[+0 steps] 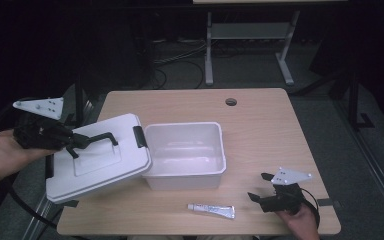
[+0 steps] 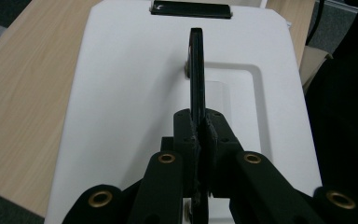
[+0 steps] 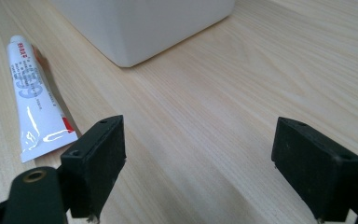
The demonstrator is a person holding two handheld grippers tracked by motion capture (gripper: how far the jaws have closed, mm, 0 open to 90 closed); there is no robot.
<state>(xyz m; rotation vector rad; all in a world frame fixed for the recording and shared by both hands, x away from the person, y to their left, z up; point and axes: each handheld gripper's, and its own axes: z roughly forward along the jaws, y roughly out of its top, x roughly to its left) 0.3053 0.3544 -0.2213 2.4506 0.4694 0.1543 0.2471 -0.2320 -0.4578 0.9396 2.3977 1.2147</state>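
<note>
Lid [image 1: 102, 160] hangs from my left gripper [image 1: 72, 142], whose jaws are clenched flat on its black handle [image 2: 196, 70]; the left gripper view looks straight down that handle's long axis toward the black latch [image 2: 191, 9] at the far edge. I read the work in hand as carrying this lid clear of the white bin [image 1: 186, 155], and the relation that matters is the overlap: the lid's right edge rides over the bin's left rim, tilted, while its left part overhangs the table [image 1: 260, 120] edge toward my side. Open tabletop lies behind the bin and to its right, but little room is left on the lid's side. My right gripper [image 1: 269, 192] rests low near the front right corner, jaws spread wide with nothing between them. The tube [image 1: 211, 210] lies just to its left, long axis running parallel to the front edge, near the bin's front wall, so the right hand is plainly the closer one for it.
</note>
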